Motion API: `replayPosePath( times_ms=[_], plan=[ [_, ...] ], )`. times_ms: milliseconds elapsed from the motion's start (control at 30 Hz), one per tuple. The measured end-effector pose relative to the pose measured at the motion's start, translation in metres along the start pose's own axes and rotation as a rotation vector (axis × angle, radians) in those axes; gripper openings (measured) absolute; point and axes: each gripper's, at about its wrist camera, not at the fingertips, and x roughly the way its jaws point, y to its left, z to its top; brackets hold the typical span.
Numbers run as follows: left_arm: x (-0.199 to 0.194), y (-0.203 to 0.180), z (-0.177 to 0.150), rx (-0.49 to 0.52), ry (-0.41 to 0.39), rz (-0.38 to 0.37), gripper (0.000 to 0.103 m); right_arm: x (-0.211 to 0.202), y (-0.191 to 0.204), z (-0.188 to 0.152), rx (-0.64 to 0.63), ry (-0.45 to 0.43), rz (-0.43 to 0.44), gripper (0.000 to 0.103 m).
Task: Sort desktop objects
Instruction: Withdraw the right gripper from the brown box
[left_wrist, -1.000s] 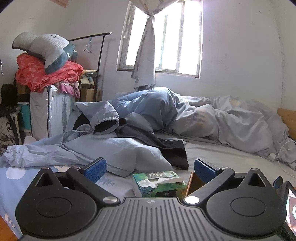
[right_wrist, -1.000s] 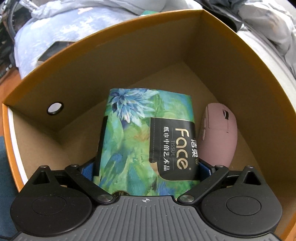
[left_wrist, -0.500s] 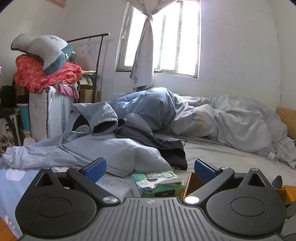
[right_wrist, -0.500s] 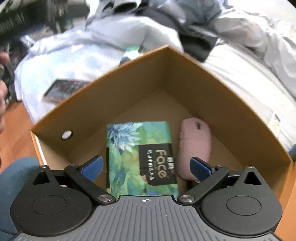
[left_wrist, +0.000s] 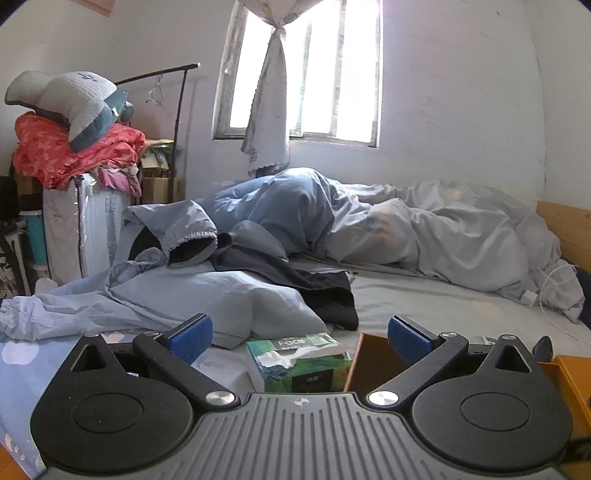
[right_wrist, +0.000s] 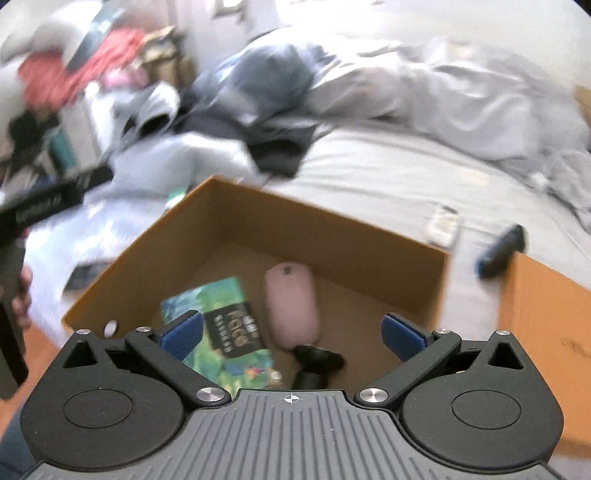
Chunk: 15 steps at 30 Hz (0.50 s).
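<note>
A: Where is the right tool (right_wrist: 291, 334)?

B: Low in the right wrist frame, above the open cardboard box (right_wrist: 332, 229), its blue pads (right_wrist: 181, 334) spread wide with nothing between them. The view is blurred.

A: What lies in the box?

B: A green flowered Face tissue pack (right_wrist: 229, 332) lies flat on the box floor at lower centre-left. Just beside it to the right sits a pink computer mouse (right_wrist: 291, 302). A small black object (right_wrist: 316, 363) lies at the near edge below the mouse; I cannot tell what it is.

A: And the left tool (left_wrist: 299, 338)?

B: At the bottom of the left wrist frame, also spread apart and empty, hovering low over the bed (left_wrist: 424, 299). Between its pads (left_wrist: 190, 336), further off, a green Face tissue box (left_wrist: 299, 363) stands on the bed with white tissue poking out. The cardboard box corner (left_wrist: 369, 360) is just to its right.

A: Anything else on the bed?

B: In the right wrist frame, right of centre beyond the box, a small white item (right_wrist: 445, 225) and a dark blue object (right_wrist: 502, 251); both too blurred to name. A rumpled pale blue duvet (left_wrist: 443, 232) fills the middle of the left wrist frame.
</note>
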Motion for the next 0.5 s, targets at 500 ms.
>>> replayPosePath(
  times_ms=[500],
  plan=[
    [-0.002, -0.012, -0.005, 0.057, 0.012, -0.036, 0.103, -0.051, -0.031, -0.065, 0.094, -0.228, -0.138, 0.103]
  ],
)
